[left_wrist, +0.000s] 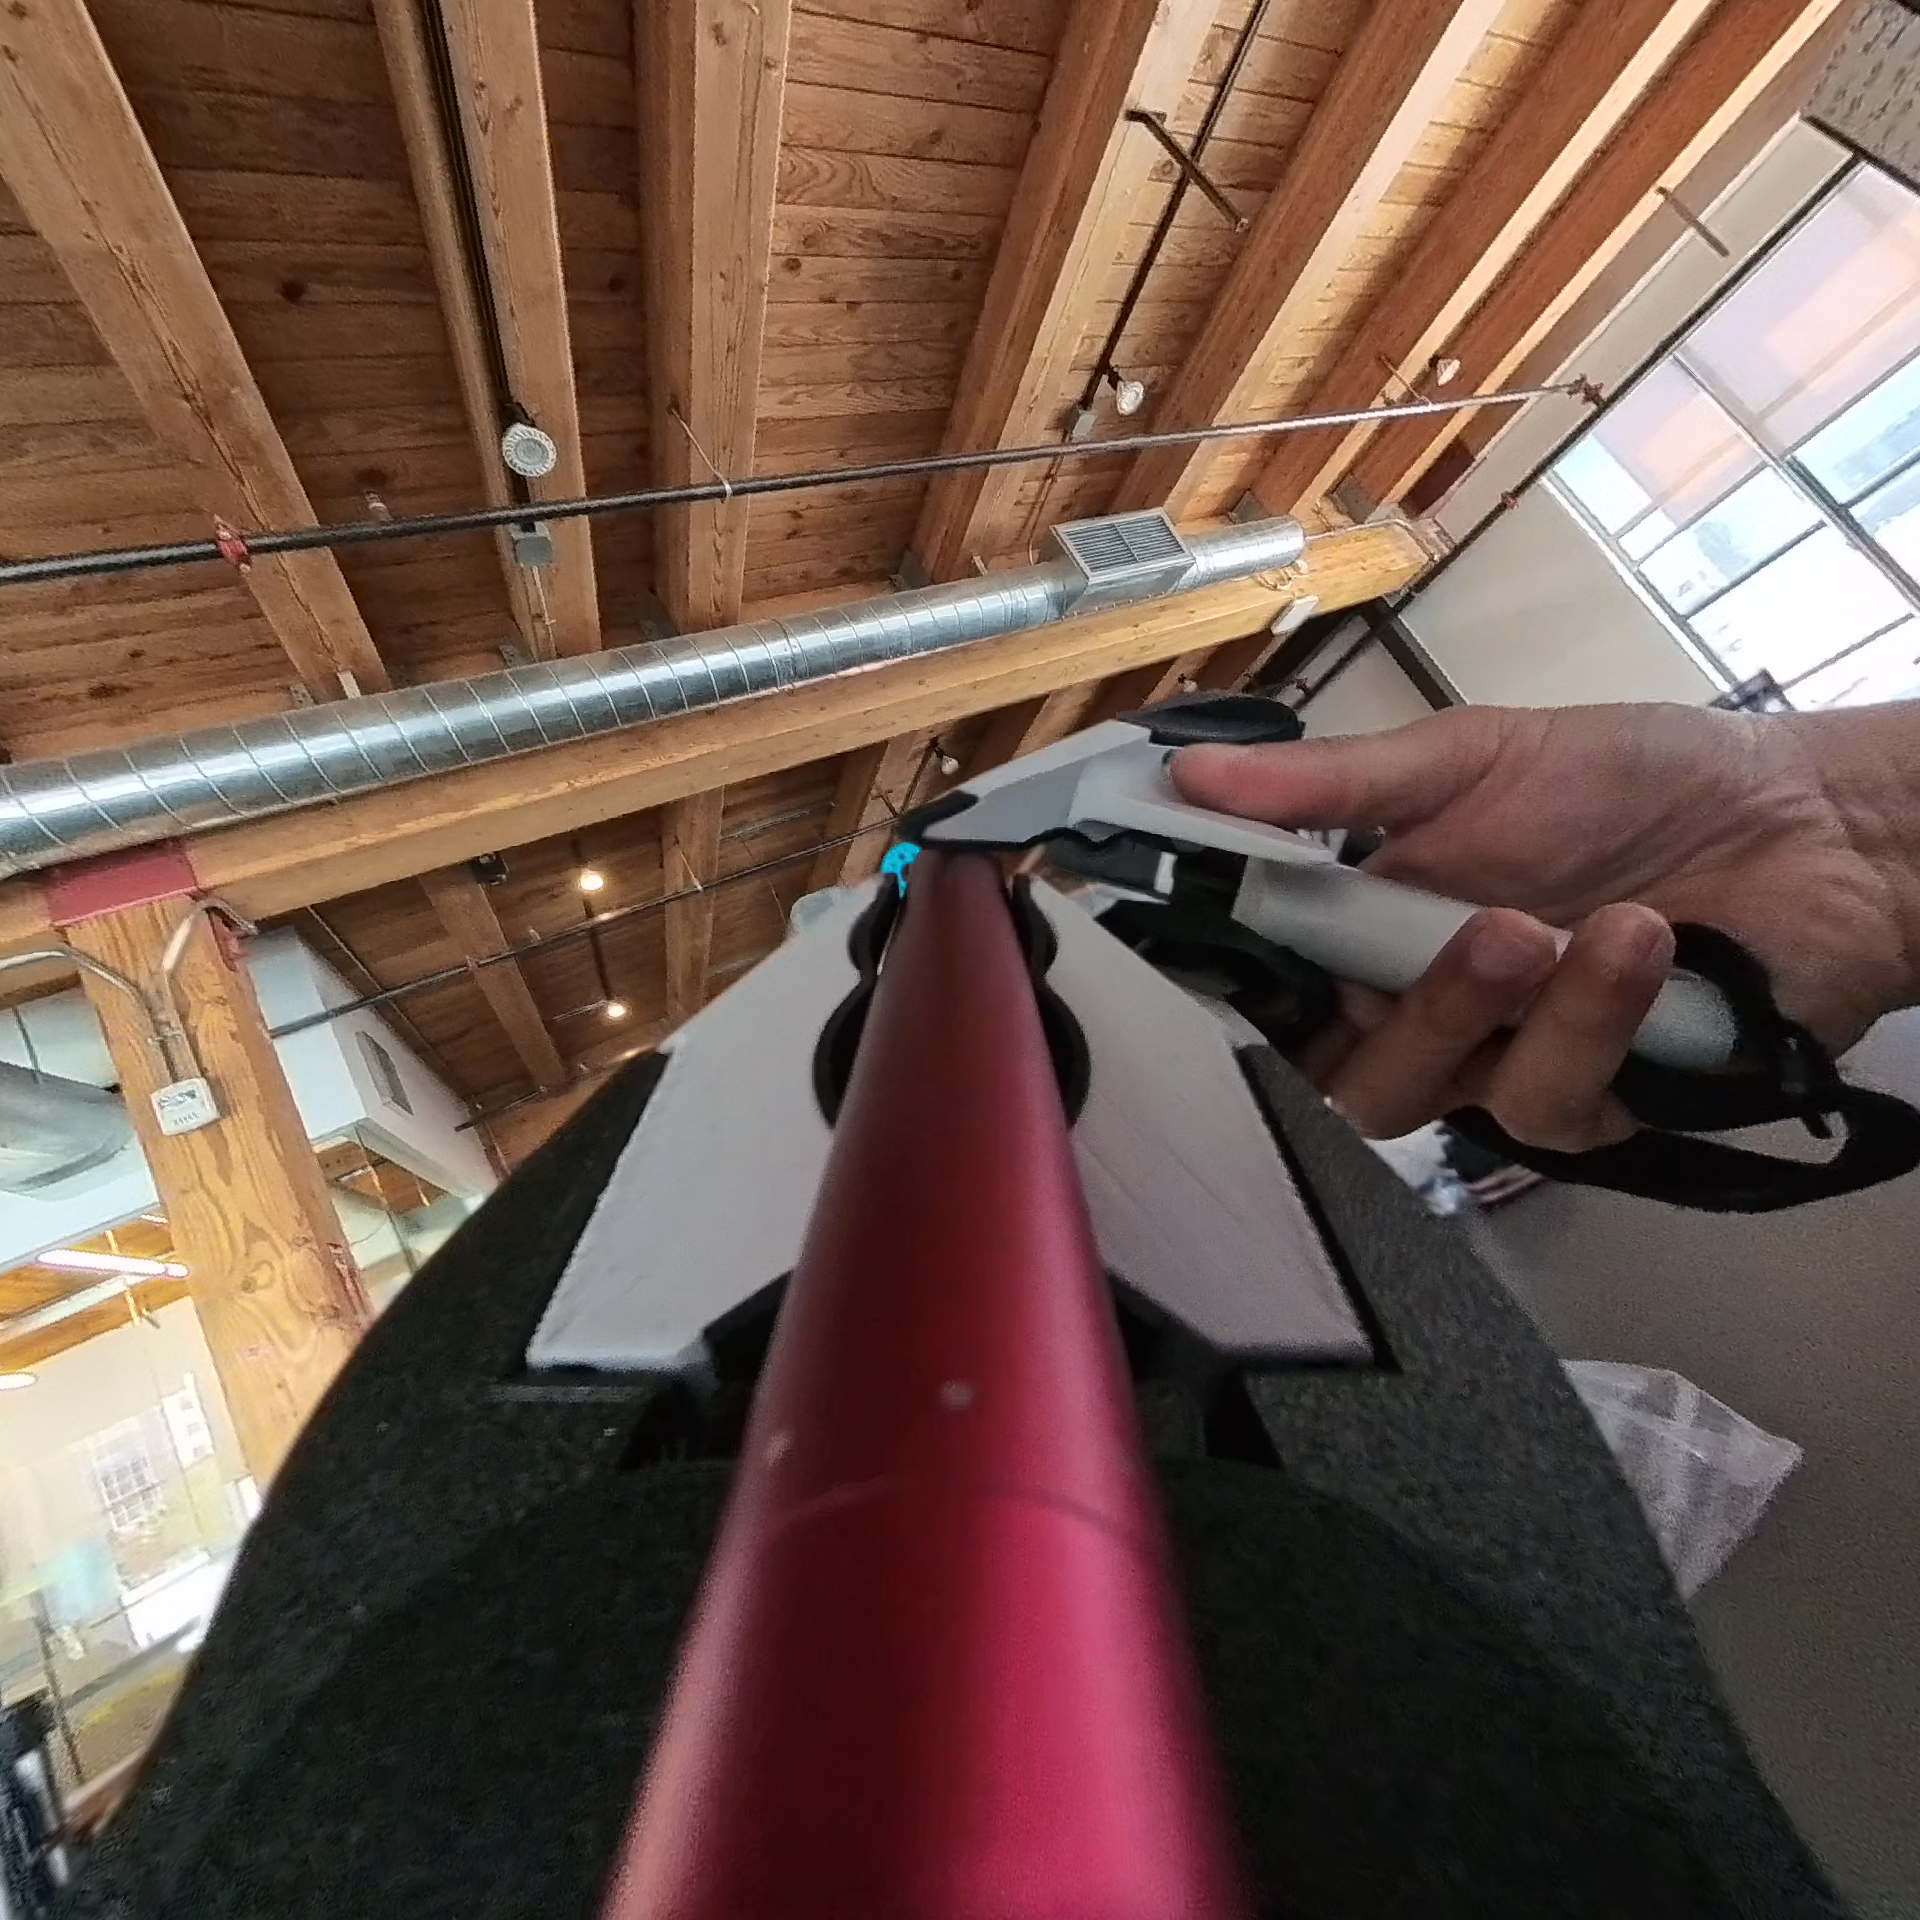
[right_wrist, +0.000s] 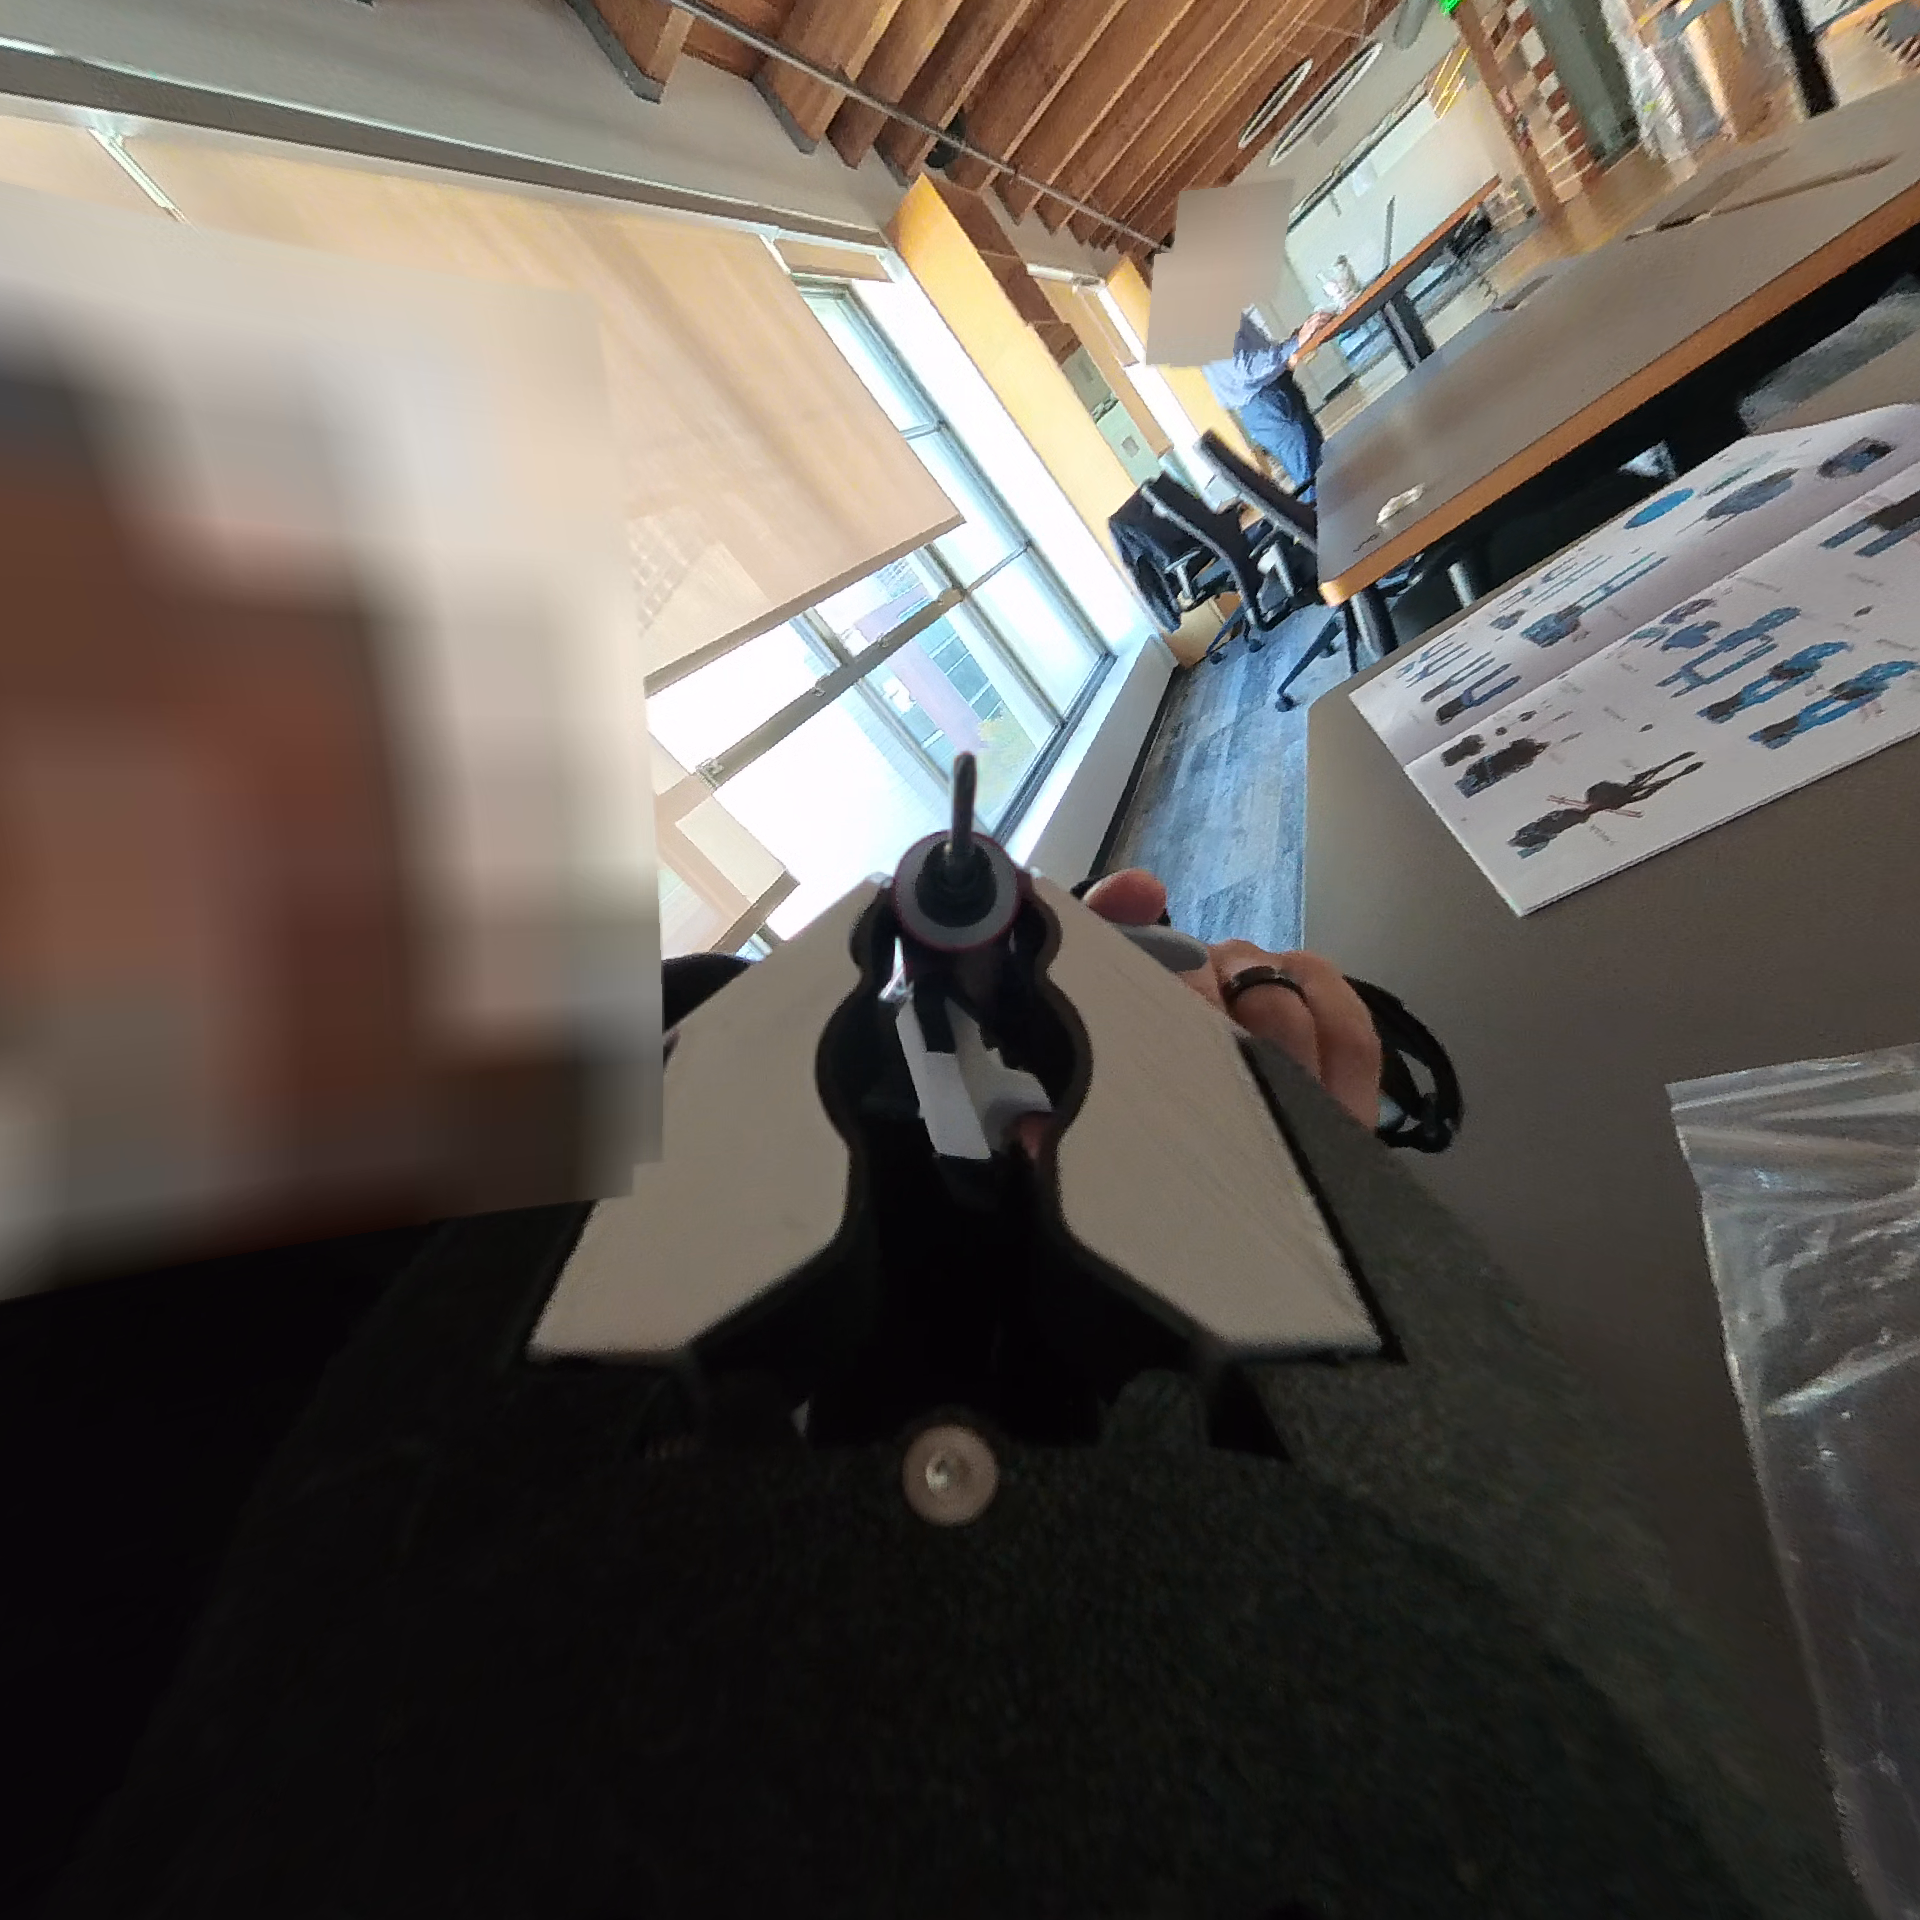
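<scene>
In the left wrist view my left gripper (left_wrist: 956, 894) points up at the ceiling and is shut on a long red metal tube (left_wrist: 935, 1351) that runs out between its fingers. A small cyan piece (left_wrist: 899, 862) shows at the tube's far tip. My right gripper (left_wrist: 1039, 810), held by a hand (left_wrist: 1662, 831), meets that tip from the right. In the right wrist view my right gripper (right_wrist: 956, 904) is closed around the tube's round grey end (right_wrist: 920, 925), from which a thin black pin (right_wrist: 964, 800) sticks out. The other hand (right_wrist: 1299, 997), wearing a ring, shows behind the fingers.
A grey table (right_wrist: 1455, 1091) at the right bears a printed picture sheet (right_wrist: 1662, 644) and a clear plastic bag (right_wrist: 1818, 1351). Farther off are office chairs (right_wrist: 1205, 540), long desks and a standing person (right_wrist: 1273, 405). Overhead are wooden beams, a metal duct (left_wrist: 623, 686) and a wooden post (left_wrist: 229, 1143). The grippers are tip to tip, or close to it.
</scene>
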